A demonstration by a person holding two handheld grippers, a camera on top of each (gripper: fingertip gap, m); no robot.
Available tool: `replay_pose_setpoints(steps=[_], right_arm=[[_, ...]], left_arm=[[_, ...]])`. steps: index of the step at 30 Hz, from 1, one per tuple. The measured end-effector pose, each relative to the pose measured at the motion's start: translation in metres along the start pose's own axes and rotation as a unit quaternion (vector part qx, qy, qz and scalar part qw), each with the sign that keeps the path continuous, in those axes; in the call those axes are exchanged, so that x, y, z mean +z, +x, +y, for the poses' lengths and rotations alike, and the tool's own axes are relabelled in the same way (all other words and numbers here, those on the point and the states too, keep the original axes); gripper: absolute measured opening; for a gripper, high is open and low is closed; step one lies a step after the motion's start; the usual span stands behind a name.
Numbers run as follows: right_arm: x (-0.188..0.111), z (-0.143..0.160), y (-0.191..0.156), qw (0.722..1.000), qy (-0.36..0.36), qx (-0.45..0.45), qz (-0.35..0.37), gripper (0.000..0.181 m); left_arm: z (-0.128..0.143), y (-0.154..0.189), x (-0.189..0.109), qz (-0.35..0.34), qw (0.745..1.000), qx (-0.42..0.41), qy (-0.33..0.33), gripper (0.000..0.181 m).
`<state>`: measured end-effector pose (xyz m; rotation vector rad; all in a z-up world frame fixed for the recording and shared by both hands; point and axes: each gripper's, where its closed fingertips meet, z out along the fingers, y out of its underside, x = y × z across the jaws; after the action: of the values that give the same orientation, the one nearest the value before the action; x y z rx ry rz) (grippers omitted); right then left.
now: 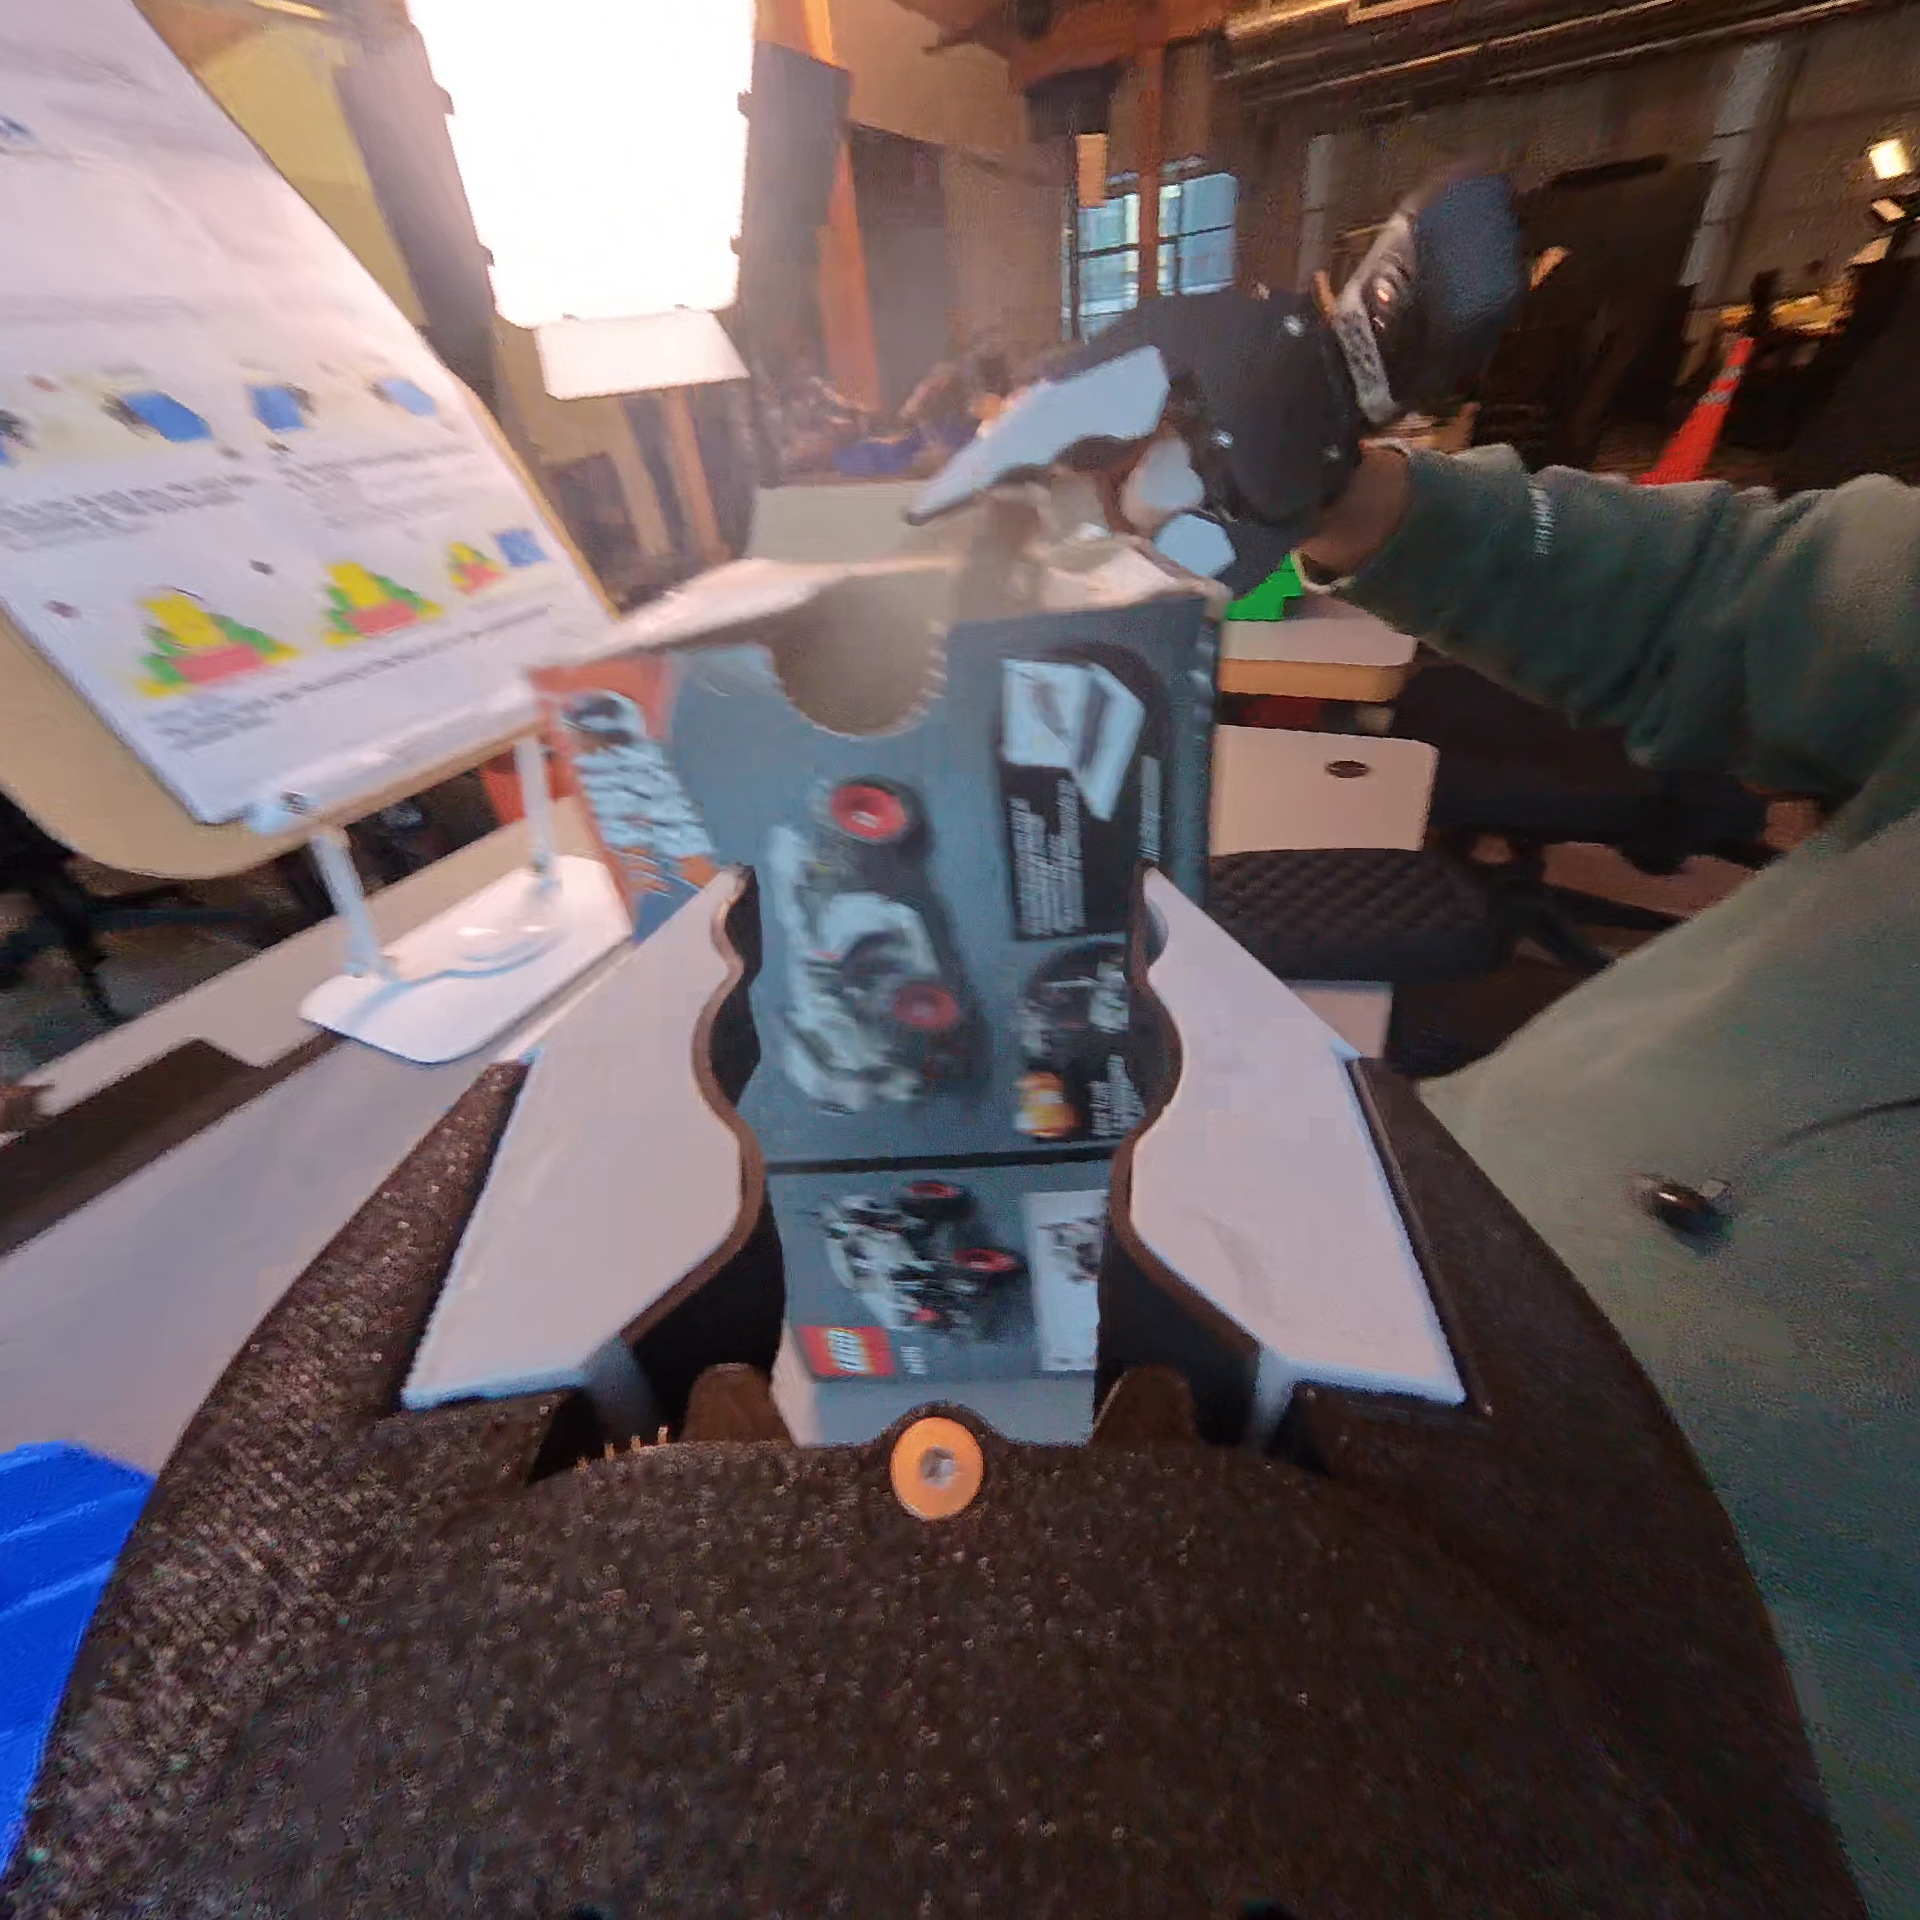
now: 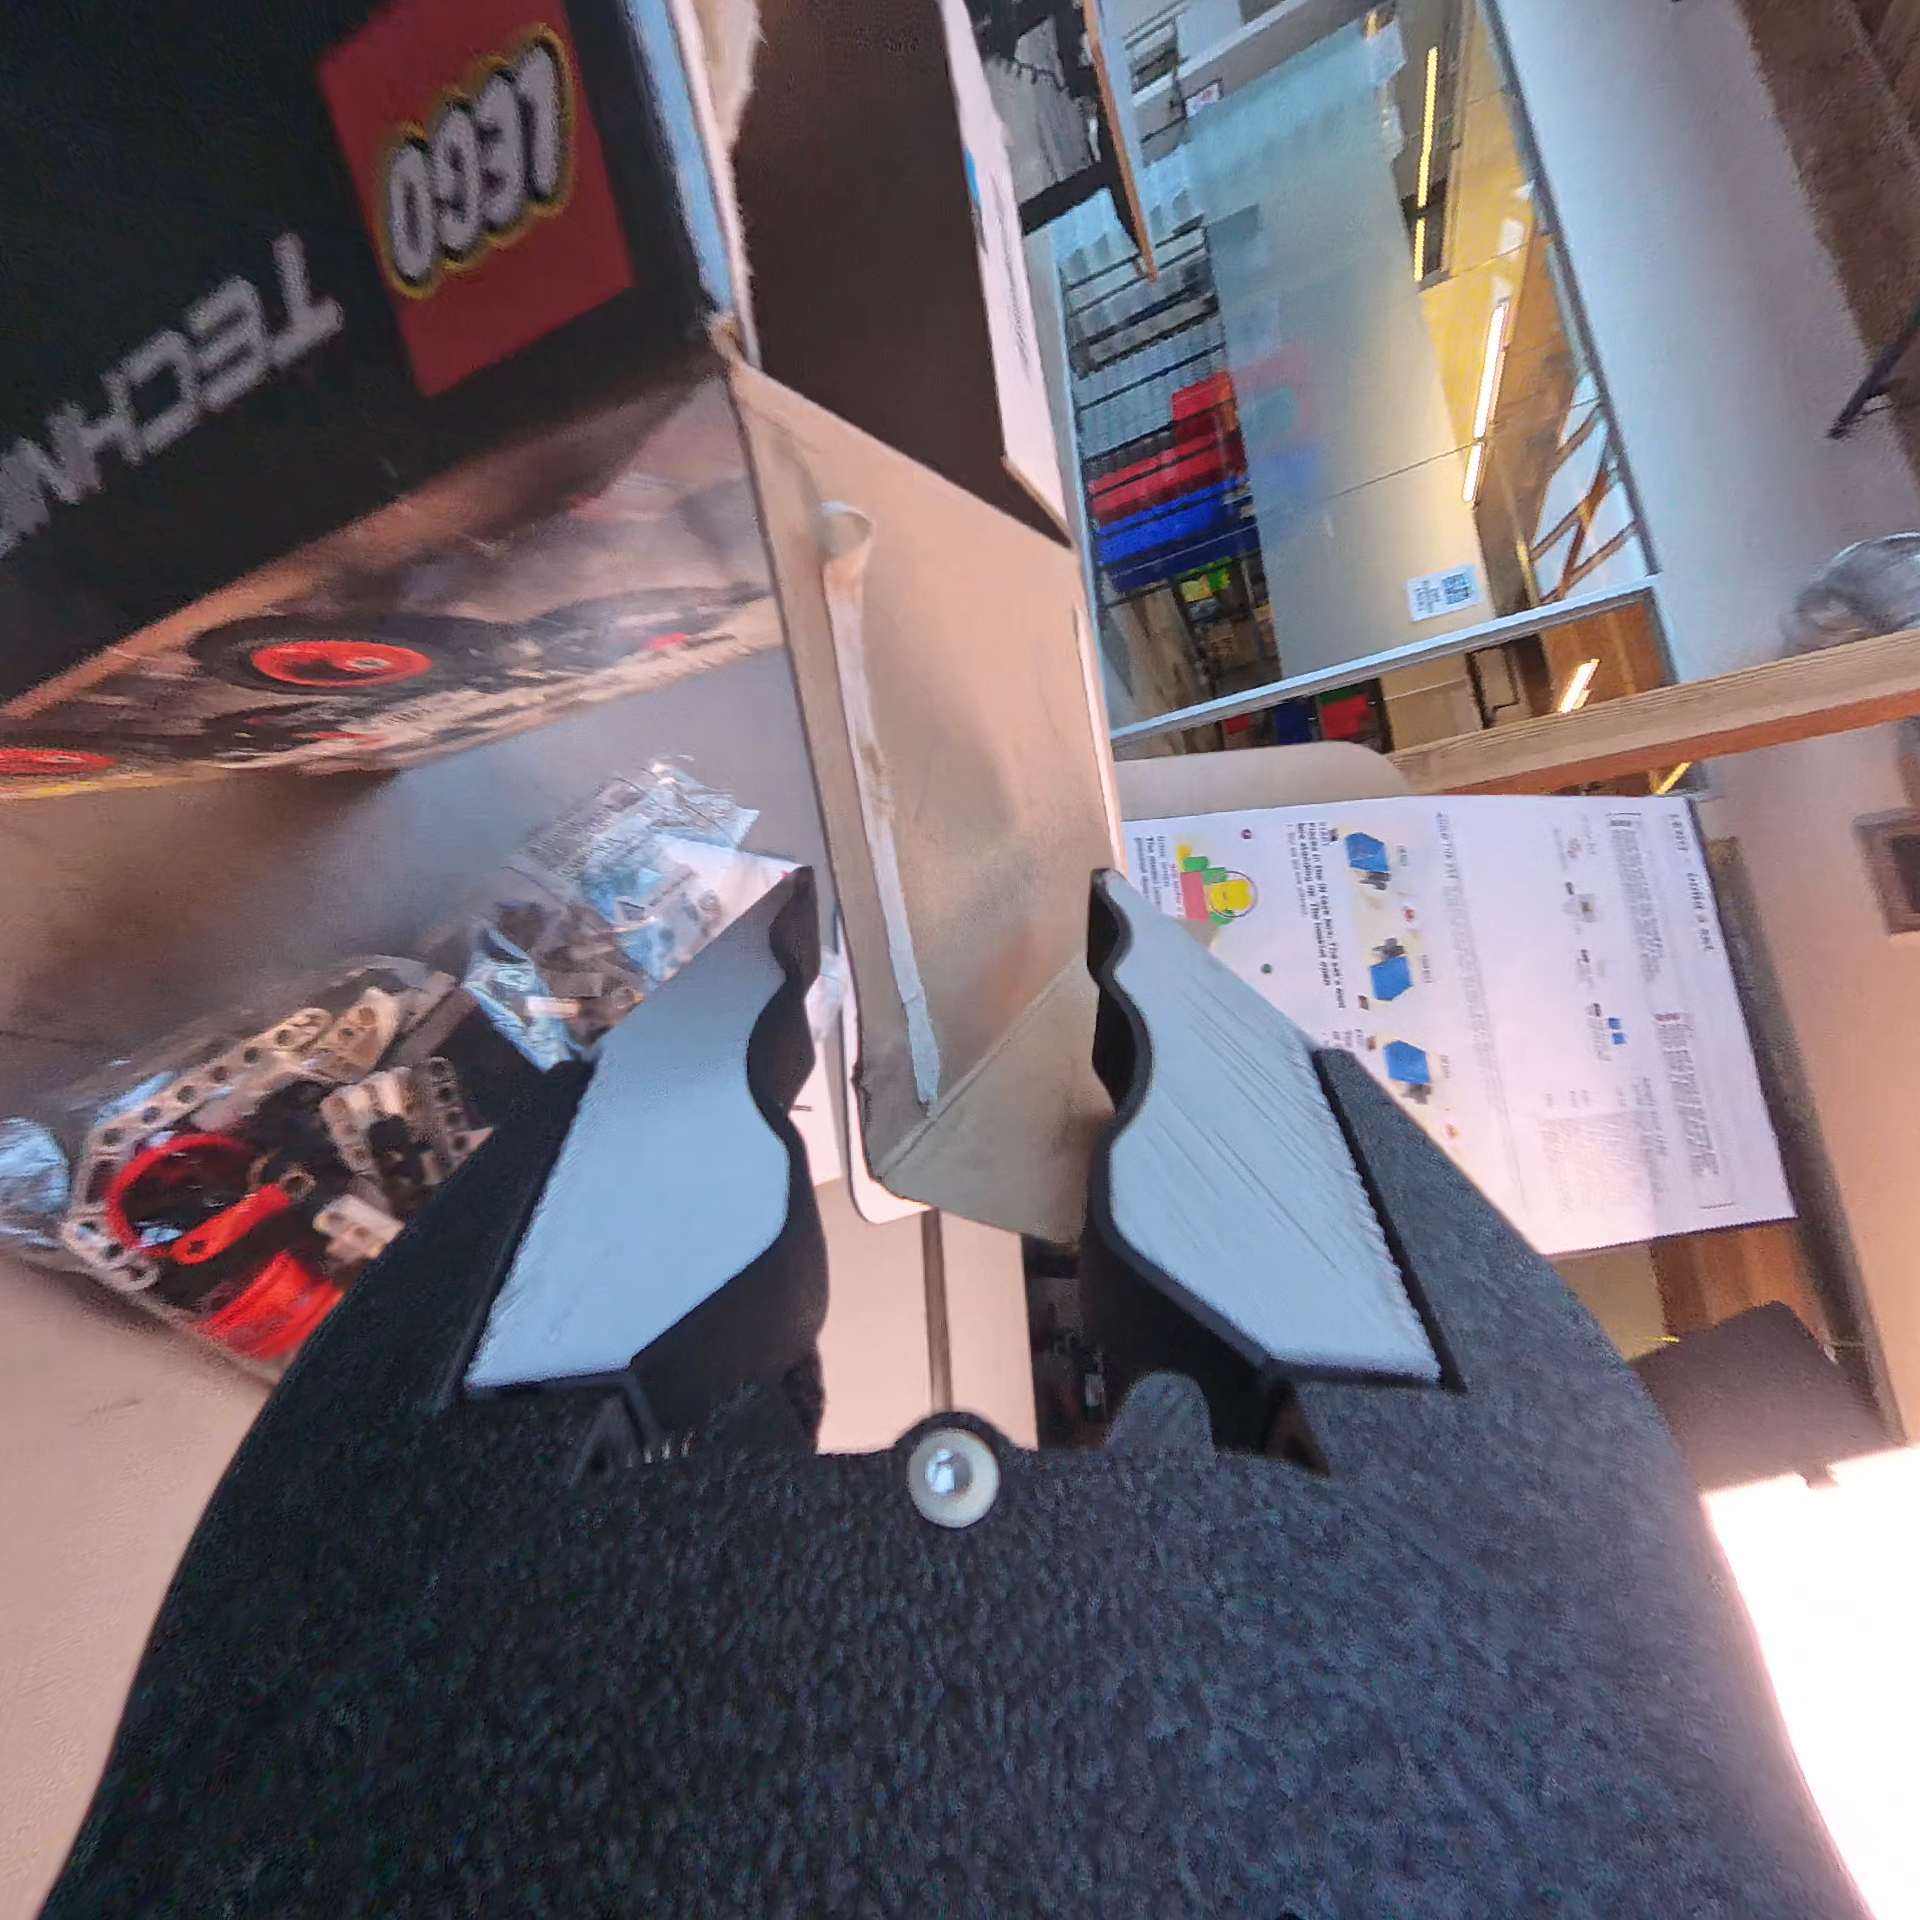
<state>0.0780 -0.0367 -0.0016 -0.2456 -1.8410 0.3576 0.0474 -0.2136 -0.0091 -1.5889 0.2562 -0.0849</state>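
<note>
- A pale counter (image 1: 156, 1226) carries everything and fills the lower left of the left wrist view.
- A toy building-set box (image 1: 935, 935) is the landmark: a tall cardboard carton standing upright at the near edge of the counter. Its printed faces are dark grey and show a white racing car with red wheels, with a small red logo square near its bottom. One narrow side is orange.
- The box's top is open. Bare brown cardboard flaps (image 2: 935, 748) stick up and out, and one has a half-round thumb notch.
- Left of the box, a large white instruction sheet (image 1: 239, 416) with pictures of blue, yellow, red and green bricks leans on a white stand (image 1: 468, 966).
- The left tool (image 1: 935, 1039) grips the box low down, one white finger pressed against each side of it.
- The right tool (image 2: 951, 1039) is at the box's top, held by a hand (image 1: 1340, 499) in a green sleeve. Its fingers are spread a little, and a cardboard flap hangs between them. Whether the fingers touch it cannot be told.
- Beside the box in the right wrist view, clear plastic bags (image 2: 312, 1039) of small parts lie on the counter: white, black and red pieces.
- A blue bin (image 1: 52, 1558) shows at the lower left corner, well apart from the box.
</note>
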Motion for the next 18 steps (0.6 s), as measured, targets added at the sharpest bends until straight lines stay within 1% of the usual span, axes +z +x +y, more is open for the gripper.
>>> replay_pose_setpoints(steps=[2,4,5,6,7,8,10,11,12,14,15,16,17,18], right_arm=[[0.006,0.004,0.004,1.000,0.010,-0.005,0.010,0.051],[0.013,0.004,0.008,0.999,0.024,-0.021,0.022,0.051],[0.016,0.004,0.010,0.999,0.026,-0.031,0.028,0.051],[0.020,0.003,0.013,0.998,0.025,-0.040,0.033,0.051],[0.024,0.002,0.017,0.998,0.024,-0.049,0.038,0.051],[0.028,0.001,0.023,0.997,0.026,-0.060,0.047,0.051],[0.037,0.000,0.036,0.994,0.026,-0.078,0.065,0.050],[0.043,0.002,0.044,0.994,0.021,-0.082,0.071,0.050],[0.048,0.005,0.050,0.994,0.016,-0.082,0.073,0.052],[0.054,0.012,0.060,0.995,0.009,-0.078,0.060,0.058],[0.051,0.014,0.064,0.997,0.009,-0.068,0.047,0.060],[0.045,0.015,0.066,0.998,0.013,-0.048,0.024,0.063],[0.037,0.017,0.066,1.000,0.016,-0.021,-0.003,0.066],[0.026,0.017,0.067,0.999,0.020,0.005,-0.025,0.066]], left_arm=[[-0.023,-0.031,-0.004,-0.003,1.000,0.001,0.023,0.070],[-0.045,-0.054,0.002,0.032,0.998,-0.039,0.029,0.073],[-0.051,-0.058,0.010,0.063,0.997,-0.054,0.010,0.078],[-0.053,-0.056,0.019,0.093,0.994,-0.057,-0.022,0.081],[-0.051,-0.055,0.029,0.108,0.991,-0.045,-0.061,0.081],[-0.046,-0.054,0.039,0.112,0.988,-0.021,-0.107,0.082],[-0.027,-0.042,0.052,0.133,0.969,0.021,-0.208,0.079],[-0.019,-0.038,0.056,0.135,0.959,0.035,-0.248,0.073],[-0.016,-0.040,0.062,0.110,0.955,0.047,-0.270,0.072],[-0.014,-0.051,0.067,0.051,0.950,0.071,-0.301,0.059],[-0.016,-0.054,0.068,0.025,0.949,0.084,-0.304,0.053],[-0.019,-0.059,0.068,-0.006,0.949,0.096,-0.301,0.041],[-0.022,-0.060,0.067,-0.029,0.948,0.111,-0.296,0.014],[-0.026,-0.060,0.067,-0.047,0.948,0.122,-0.289,0.000]])
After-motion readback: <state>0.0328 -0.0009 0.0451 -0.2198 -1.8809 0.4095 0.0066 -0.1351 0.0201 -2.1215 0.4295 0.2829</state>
